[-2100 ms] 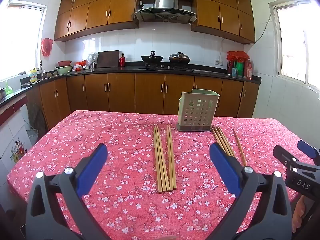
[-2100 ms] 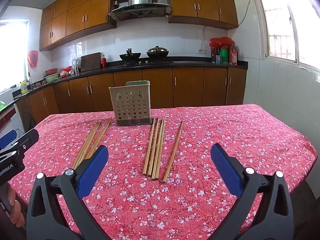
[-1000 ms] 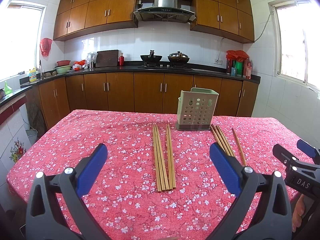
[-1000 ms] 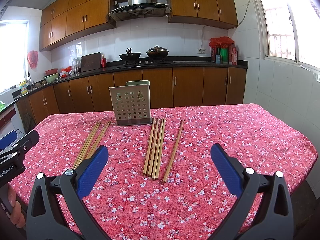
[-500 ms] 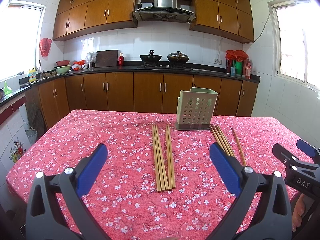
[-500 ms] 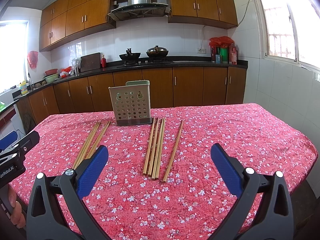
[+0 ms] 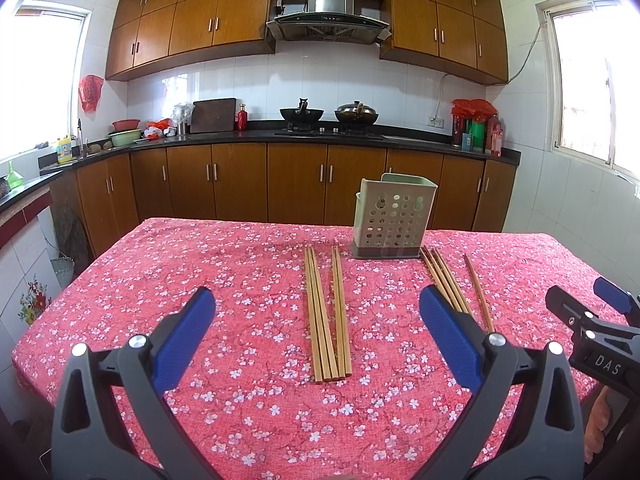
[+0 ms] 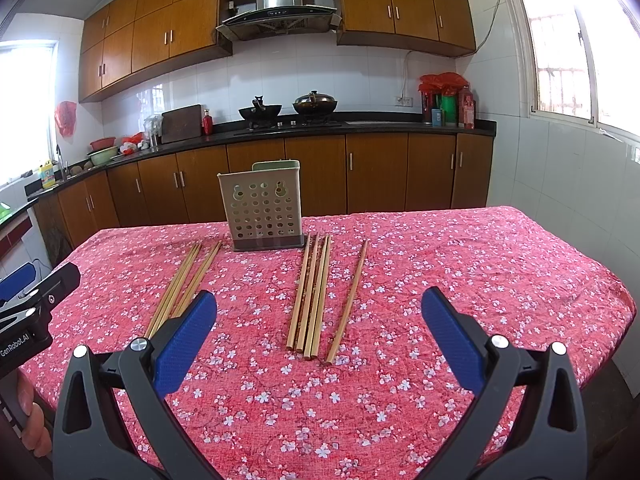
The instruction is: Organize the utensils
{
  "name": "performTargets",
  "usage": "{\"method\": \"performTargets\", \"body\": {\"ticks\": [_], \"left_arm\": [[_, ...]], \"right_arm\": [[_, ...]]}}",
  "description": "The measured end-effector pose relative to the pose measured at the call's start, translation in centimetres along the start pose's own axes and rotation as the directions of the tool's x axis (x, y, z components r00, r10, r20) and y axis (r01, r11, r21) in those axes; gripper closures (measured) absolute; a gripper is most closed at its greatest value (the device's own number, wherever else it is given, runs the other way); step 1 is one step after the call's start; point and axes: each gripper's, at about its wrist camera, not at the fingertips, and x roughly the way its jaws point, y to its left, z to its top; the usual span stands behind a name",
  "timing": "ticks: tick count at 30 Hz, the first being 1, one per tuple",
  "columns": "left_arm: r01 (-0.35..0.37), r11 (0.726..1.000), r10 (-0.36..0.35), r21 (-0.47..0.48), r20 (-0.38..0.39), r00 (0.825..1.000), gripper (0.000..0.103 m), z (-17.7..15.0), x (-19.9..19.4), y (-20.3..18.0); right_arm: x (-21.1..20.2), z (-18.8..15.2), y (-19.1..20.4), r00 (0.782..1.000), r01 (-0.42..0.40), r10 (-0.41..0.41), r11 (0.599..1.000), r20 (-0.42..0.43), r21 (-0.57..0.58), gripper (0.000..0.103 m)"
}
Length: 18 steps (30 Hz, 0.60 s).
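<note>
Chopsticks (image 7: pixel 326 312) lie flat on the floral tablecloth (image 7: pixel 224 280) at 12 o'clock of the left gripper (image 7: pixel 316 332), exactly where they lay two seconds ago; the perforated holder (image 7: pixel 394 220) stands at 1 o'clock. Both the left and the right gripper (image 8: pixel 318 332) still gape empty, so sorting hasn't begun.

kitchen: wooden cabinets (image 7: pixel 240 184), white tiled walls (image 7: pixel 248 84), range hood (image 7: pixel 328 20), bright windows (image 8: pixel 580 52), black countertop (image 7: pixel 420 138).

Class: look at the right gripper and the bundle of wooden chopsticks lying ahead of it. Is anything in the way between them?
Nothing visible. The open right gripper faces the bundle of wooden chopsticks across bare red floral tablecloth; the perforated green utensil holder stands beyond them.
</note>
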Motion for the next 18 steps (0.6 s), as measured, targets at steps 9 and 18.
{"method": "performTargets", "body": {"ticks": [9, 18], "left_arm": [[-0.002, 1.000, 0.002, 0.000, -0.002, 1.000, 0.004, -0.15, -0.06, 0.01], [-0.004, 1.000, 0.004, -0.002, -0.003, 1.000, 0.004, -0.32, 0.26, 0.04]], "right_arm": [[0.01, 0.01, -0.01, 1.000, 0.000, 0.000, 1.000, 0.000, 0.000, 0.002], [-0.03, 0.05, -0.04, 1.000, 0.000, 0.000, 1.000, -0.001, 0.001, 0.002]]}}
